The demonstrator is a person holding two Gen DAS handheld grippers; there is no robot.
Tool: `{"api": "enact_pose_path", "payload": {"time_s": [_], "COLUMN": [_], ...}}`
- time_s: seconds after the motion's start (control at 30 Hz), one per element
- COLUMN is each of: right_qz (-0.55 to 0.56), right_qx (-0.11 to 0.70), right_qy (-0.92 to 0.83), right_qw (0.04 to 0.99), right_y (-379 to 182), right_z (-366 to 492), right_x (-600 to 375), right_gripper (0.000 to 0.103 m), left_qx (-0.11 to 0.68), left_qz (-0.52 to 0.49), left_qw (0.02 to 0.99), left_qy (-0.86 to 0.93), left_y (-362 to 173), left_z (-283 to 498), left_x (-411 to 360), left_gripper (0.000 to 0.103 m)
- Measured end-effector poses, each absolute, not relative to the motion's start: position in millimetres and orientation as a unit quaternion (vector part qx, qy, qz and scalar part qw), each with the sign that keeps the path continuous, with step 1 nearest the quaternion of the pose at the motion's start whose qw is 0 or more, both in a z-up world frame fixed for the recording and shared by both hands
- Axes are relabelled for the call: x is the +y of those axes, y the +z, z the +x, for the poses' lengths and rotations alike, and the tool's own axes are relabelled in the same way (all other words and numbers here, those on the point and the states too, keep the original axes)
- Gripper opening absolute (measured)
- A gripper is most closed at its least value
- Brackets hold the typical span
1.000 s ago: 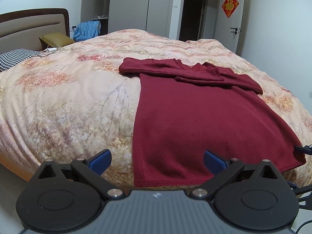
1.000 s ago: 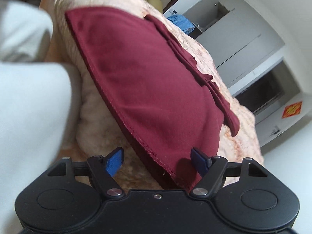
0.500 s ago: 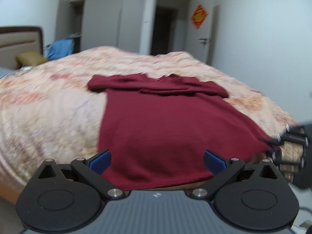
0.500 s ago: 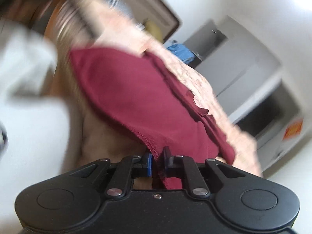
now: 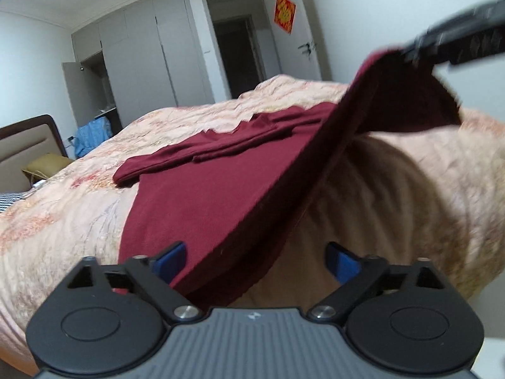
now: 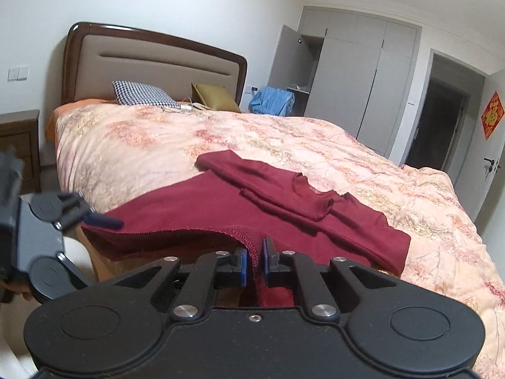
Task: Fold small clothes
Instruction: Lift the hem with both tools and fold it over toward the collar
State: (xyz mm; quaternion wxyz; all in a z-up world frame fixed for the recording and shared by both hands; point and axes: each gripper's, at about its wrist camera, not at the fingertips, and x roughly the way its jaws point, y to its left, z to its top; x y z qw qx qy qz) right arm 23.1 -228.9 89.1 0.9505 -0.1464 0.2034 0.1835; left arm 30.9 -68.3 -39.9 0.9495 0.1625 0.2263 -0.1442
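1. Right gripper (image 6: 253, 260) clenched on the hem of the dark red shirt (image 6: 221, 202); cloth pinched between its blue pads (image 6: 242, 267), hem corner lifted off the bed (image 6: 132, 132); rest of the shirt lies flat ahead of it, sleeves folded across the top.
2. Left gripper (image 5: 255, 260) spread wide, jaws closing; shirt's (image 5: 202, 195) near hem edge sits between the blue pads (image 5: 169, 257) but they are not pressing on it; left pad close to the cloth, right pad (image 5: 342, 260) over bare bedspread.
3. Left wrist view shows the raised hem from below: cloth slopes up to the top right where the right gripper (image 5: 407, 52) holds the corner, blurred; underside of the lifted flap and bedspread beneath are visible.
4. Right wrist view shows what the left lacks: left gripper (image 6: 104, 221) at the far left, at the shirt's other hem corner, one blue fingertip over the cloth; also headboard (image 6: 151, 60), checked pillow (image 6: 142, 93), olive cushion (image 6: 214, 96), blue garment (image 6: 271, 99) by the wardrobe (image 6: 356, 72).
5. Shirt hem runs along the near bed edge; wide bare bedspread left of and beyond the shirt; narrower strip on the right before the bed drops off; doorway (image 6: 438, 120) and door with red sign (image 6: 491, 115) well apart on the right.
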Motion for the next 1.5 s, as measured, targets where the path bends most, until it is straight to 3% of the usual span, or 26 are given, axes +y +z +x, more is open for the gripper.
{"api": "enact_pose_path", "payload": {"time_s": [0.27,0.4,0.57,0.8,0.97,1.3,1.5], "right_qz": [-0.116,-0.126,-0.172,-0.258,-0.275,-0.305,-0.296], "right_qx": [0.175,0.170,0.177,0.140,0.103,0.151,0.164], "right_qy": [0.161,0.147,0.132,0.097,0.094,0.194,0.211], "right_qw": [0.964,0.966,0.960,0.951,0.951,0.920,0.917], "right_y": [109.4,112.3,96.8,69.9,82.5,151.2,162.8], "right_z": [7.5,4.4,-6.3,-37.6,-68.5,-142.6,-124.7], "right_x": [-244.4,-246.2,-238.1,-223.1,-219.7,-234.8,-237.9], "right_gripper": [0.009,0.009,0.009,0.006,0.006,0.006,0.006], "left_qx": [0.221,0.215,0.162,0.100,0.066,0.143,0.175], "left_qz": [0.213,0.213,0.245,0.239,0.227,0.208,0.182], "left_qw": [0.949,0.952,0.954,0.964,0.969,0.955,0.952], "left_qy": [-0.074,-0.055,-0.054,-0.058,-0.072,-0.153,-0.175], "left_y": [-48.4,-45.7,-35.1,-7.4,21.4,88.3,109.3], "left_z": [41.0,42.2,33.7,18.5,-7.6,-97.5,-92.7], "left_x": [-45.4,-32.7,-26.3,-2.6,2.8,35.5,41.8], "left_gripper": [0.060,0.026,0.006,0.004,0.004,0.004,0.004]}}
